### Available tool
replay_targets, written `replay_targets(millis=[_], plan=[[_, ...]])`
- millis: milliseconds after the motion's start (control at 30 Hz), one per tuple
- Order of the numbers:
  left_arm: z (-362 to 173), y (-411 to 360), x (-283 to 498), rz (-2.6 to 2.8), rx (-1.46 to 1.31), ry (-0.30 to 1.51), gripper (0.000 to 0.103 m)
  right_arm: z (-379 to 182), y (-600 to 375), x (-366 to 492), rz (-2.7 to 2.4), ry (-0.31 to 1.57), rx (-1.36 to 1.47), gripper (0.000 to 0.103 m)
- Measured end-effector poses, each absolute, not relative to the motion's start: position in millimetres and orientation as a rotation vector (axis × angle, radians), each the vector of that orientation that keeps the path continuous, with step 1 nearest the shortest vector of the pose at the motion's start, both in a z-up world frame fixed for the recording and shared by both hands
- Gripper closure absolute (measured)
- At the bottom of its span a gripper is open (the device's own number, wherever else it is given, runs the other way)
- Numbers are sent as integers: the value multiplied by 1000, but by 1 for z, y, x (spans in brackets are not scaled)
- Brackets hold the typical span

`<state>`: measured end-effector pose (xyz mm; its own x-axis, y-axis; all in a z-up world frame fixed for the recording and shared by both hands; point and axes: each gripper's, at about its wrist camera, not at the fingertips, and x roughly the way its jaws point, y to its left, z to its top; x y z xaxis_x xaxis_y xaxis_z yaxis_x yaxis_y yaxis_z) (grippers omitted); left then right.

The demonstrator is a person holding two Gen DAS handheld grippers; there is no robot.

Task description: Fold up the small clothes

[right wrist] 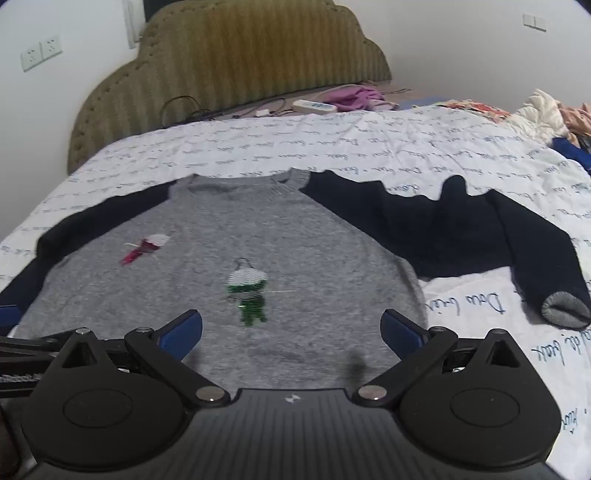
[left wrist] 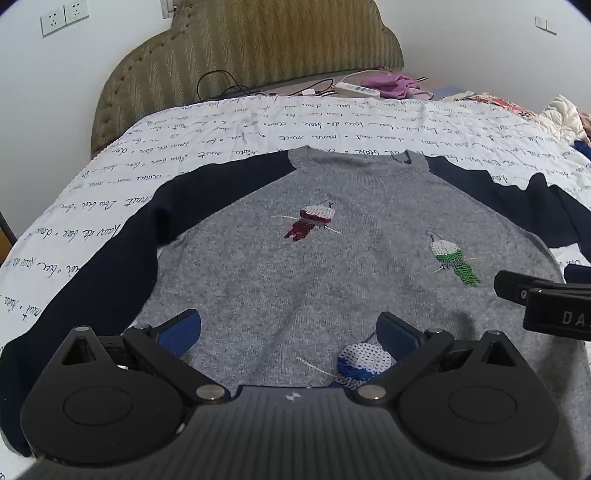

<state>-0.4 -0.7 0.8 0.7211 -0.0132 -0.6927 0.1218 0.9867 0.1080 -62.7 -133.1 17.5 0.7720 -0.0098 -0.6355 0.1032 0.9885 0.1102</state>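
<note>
The grey sweater (left wrist: 314, 266) lay flat and unfolded on the bed (left wrist: 221, 122); both left tongs (left wrist: 288, 332) and right tongs (right wrist: 291, 330) hung wide open, empty, near its hem.

A home bedroom. A bed (left wrist: 110, 192) covered with a white sheet printed in handwriting-style script fills the view, backed by an olive upholstered headboard (left wrist: 251, 48) against a plain white wall with sockets (left wrist: 64, 16). At the head edge lie a power strip (left wrist: 356, 89), cables and a purple garment (left wrist: 395, 85); loose clothes (right wrist: 546, 110) pile at the far right corner.
</note>
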Motion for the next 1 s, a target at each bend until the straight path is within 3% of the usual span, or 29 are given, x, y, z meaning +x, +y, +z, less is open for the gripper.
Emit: replay_targets(millis=[1000], plan=[[7,-9,-7,-73,162,728,0,4,-148,-60,-170,690,130,0]])
